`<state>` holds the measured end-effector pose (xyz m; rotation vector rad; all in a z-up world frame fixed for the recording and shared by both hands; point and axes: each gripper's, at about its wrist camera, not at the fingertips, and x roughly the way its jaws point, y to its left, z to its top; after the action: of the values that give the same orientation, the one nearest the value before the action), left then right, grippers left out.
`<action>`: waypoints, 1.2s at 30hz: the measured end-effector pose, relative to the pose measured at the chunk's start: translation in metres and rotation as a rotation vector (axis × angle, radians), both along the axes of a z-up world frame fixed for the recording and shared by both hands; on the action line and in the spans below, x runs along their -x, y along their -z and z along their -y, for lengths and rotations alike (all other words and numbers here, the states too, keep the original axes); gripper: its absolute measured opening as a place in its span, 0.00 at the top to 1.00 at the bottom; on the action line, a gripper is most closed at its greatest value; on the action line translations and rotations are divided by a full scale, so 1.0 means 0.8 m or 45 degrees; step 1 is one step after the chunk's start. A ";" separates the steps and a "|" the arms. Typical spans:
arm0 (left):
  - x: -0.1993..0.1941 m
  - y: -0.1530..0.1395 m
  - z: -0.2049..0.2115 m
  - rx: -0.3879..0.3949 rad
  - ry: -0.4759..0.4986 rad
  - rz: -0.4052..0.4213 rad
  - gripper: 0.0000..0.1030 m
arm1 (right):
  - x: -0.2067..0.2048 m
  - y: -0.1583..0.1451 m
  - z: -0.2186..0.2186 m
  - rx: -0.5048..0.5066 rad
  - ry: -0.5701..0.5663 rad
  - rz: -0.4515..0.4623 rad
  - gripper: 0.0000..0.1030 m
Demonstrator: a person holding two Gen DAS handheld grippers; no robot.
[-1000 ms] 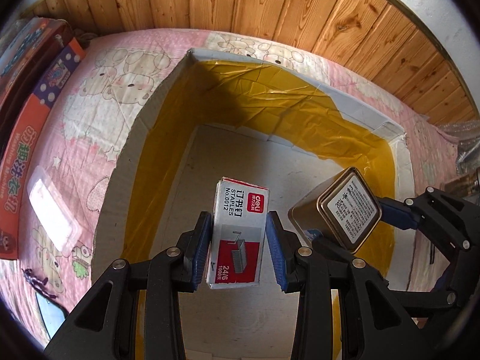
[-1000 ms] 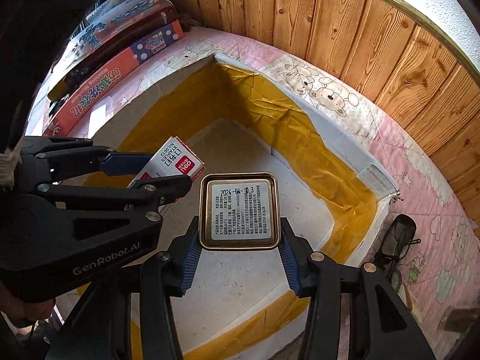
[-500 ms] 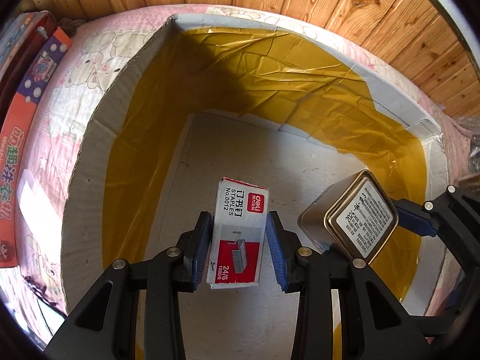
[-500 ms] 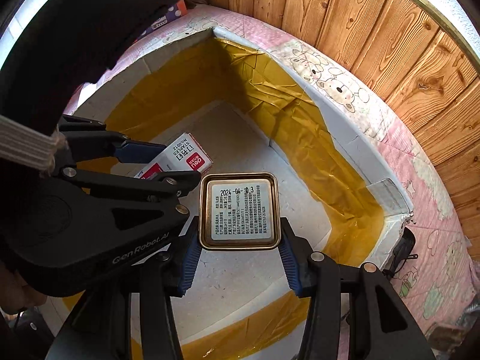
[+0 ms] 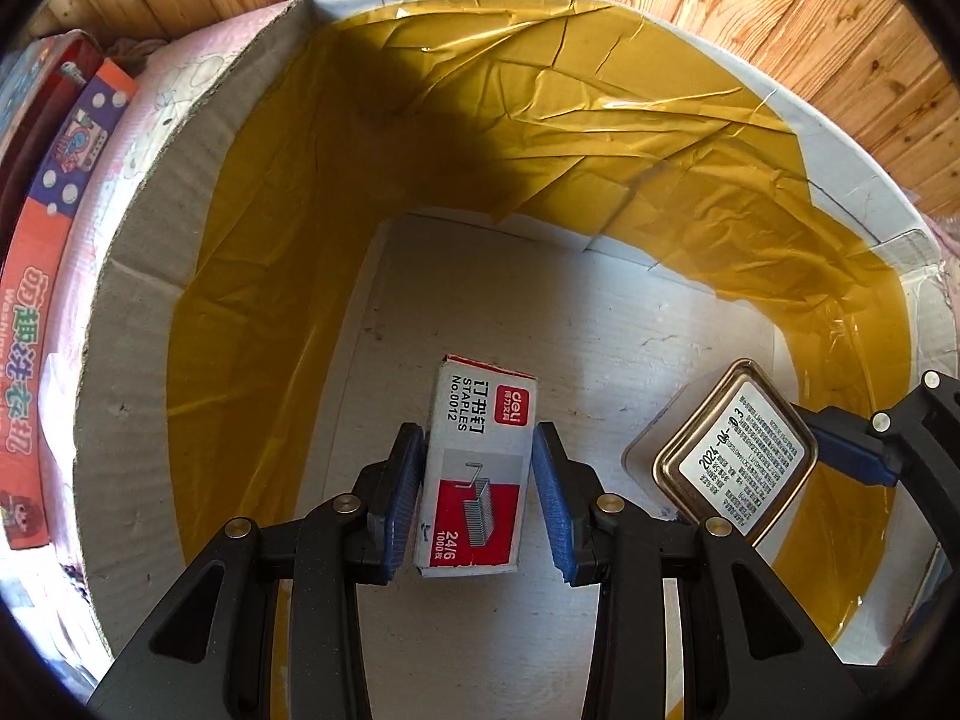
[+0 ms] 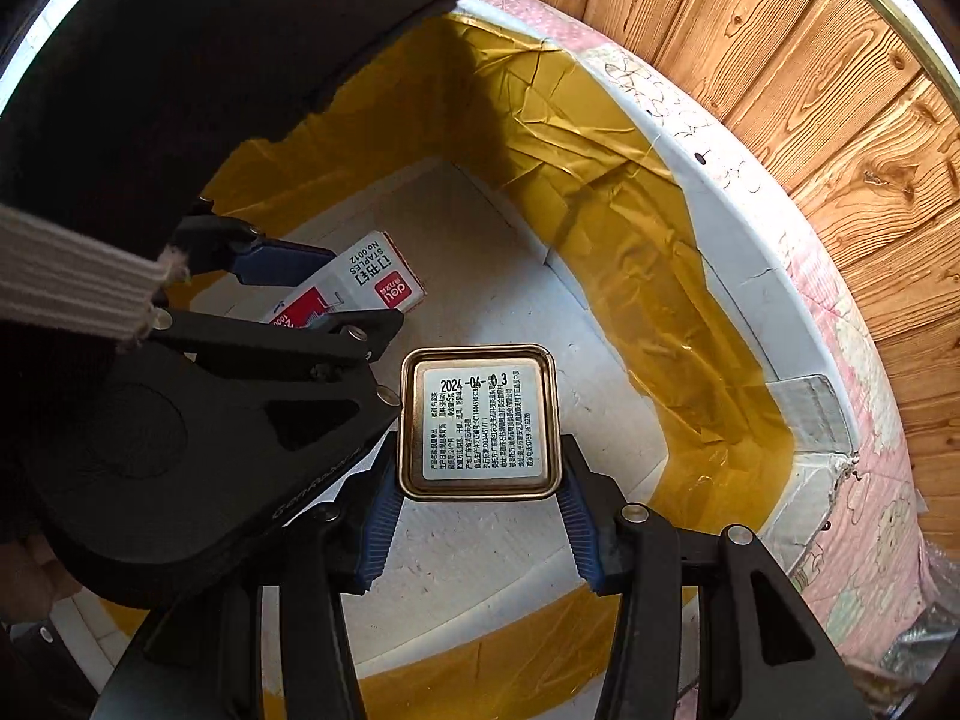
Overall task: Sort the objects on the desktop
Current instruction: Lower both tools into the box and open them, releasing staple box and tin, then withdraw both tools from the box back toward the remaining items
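Observation:
My left gripper holds a white and red staples box between its blue pads, inside a white cardboard box lined with yellow tape. A thin gap shows at the right pad. My right gripper is shut on a small square metal tin with a white date label, held low over the box floor. The tin also shows at the right of the left wrist view. The staples box and left gripper show at the left of the right wrist view.
The cardboard box stands on a pink cartoon-print cloth against a wood-panel wall. Colourful flat game boxes lie to its left. A dark sleeve with a white cuff fills the upper left of the right wrist view.
Both grippers have moved down into the cardboard box with their objects. The left pads have eased slightly wider around the staples box.

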<state>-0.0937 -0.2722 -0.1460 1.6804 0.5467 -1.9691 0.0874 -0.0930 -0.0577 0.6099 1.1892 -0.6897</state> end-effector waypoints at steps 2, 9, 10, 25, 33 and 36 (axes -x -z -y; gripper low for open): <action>0.001 0.006 0.002 -0.003 -0.003 0.015 0.62 | -0.002 0.005 0.001 -0.013 -0.006 -0.022 0.52; 0.002 0.014 0.007 -0.023 0.008 0.031 0.59 | -0.006 0.005 0.002 -0.035 -0.002 -0.065 0.51; 0.001 0.012 0.008 -0.020 0.005 0.029 0.58 | -0.006 0.004 0.001 -0.033 0.002 -0.071 0.51; -0.063 -0.074 -0.005 -0.021 0.010 -0.049 0.54 | 0.022 -0.082 -0.041 0.034 0.074 0.039 0.44; -0.108 -0.107 -0.042 0.035 0.063 -0.043 0.53 | 0.031 -0.112 -0.114 0.081 0.068 0.035 0.44; -0.121 -0.115 -0.070 0.047 0.096 -0.045 0.53 | 0.037 -0.121 -0.138 0.099 0.072 0.034 0.44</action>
<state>0.0033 -0.2166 -0.0543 1.6695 0.4630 -2.0529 0.0577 0.0176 0.0387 0.5874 1.1189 -0.7701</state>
